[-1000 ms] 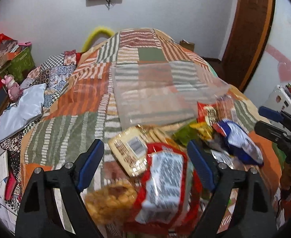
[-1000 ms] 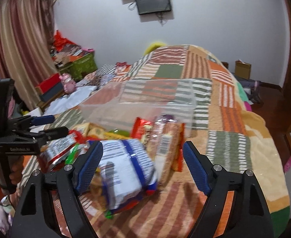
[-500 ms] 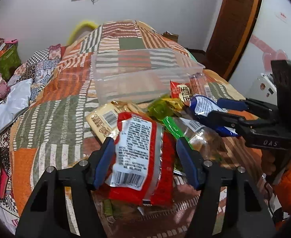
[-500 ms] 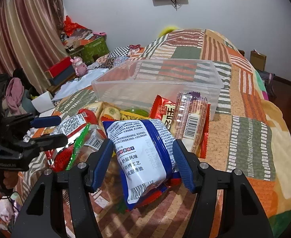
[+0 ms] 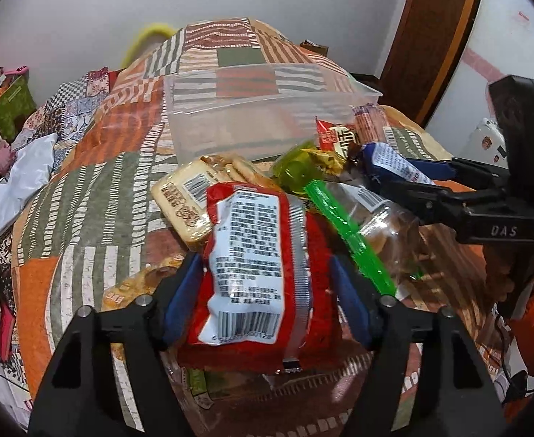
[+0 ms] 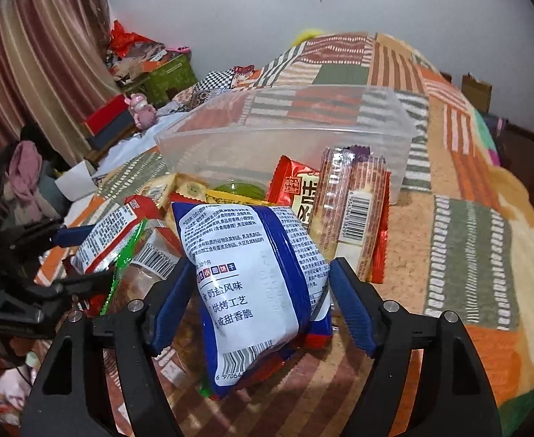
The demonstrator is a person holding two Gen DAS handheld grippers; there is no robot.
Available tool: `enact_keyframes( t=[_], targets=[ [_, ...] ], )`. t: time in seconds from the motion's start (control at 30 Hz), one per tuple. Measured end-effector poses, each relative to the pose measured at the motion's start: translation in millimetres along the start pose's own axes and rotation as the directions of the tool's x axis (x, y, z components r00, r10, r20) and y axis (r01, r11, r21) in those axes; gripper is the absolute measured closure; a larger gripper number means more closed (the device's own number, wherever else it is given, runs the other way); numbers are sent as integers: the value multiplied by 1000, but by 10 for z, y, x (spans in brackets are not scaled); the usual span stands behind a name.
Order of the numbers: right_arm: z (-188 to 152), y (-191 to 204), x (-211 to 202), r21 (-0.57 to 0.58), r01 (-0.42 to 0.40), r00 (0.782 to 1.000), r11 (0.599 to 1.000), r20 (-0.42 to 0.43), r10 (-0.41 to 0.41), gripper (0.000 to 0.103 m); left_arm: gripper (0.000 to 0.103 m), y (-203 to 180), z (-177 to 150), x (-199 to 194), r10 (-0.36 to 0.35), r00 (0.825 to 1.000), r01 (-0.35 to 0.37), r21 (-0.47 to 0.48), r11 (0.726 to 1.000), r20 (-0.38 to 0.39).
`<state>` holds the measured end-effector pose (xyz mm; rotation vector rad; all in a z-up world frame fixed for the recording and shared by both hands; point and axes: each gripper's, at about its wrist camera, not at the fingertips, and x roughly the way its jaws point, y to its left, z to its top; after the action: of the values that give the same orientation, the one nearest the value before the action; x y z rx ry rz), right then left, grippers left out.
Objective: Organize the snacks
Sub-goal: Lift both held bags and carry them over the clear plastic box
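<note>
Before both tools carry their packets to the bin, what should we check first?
1. Red packet between left tool pads: ok.
2. Blue packet between right tool pads: ok.
3. Grips firm: cannot tell; both tools' jaws are opening.
4. Clear bin has room: ok, looks empty.
5. Low path to bin free: not ok, wafer packs stand before it.

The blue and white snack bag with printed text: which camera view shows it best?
The right wrist view: the blue and white snack bag fills the centre between the right gripper's opening jaws, its label readable. The left wrist view shows only its far end, small at the right.
</note>
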<state>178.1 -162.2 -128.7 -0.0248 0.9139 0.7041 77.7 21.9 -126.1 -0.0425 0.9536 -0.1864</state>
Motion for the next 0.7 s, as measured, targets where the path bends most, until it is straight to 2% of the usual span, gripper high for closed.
enact_keyframes(
  t=[0.3,0.47,0.6,0.7],
  targets=[
    [-50,16,-42,19,-1,1000,1000,12,1,40,21,-174,-38,171,59,998,-56,84,995,-32],
    [-61,0,-105,40,-6,1000,999,29,5,43,22,-192,-42,216,76,997,-74,94,993,-20],
    [-49,9,-178,36,-8,999,999,50,6,45,32,-161,-42,192,64,998,-63,75,995,-11],
    [-25,29,-236,31,-10,998,999,67,7,45,33,-71,-22,120,50,999,-50,27,998,3]
  ],
)
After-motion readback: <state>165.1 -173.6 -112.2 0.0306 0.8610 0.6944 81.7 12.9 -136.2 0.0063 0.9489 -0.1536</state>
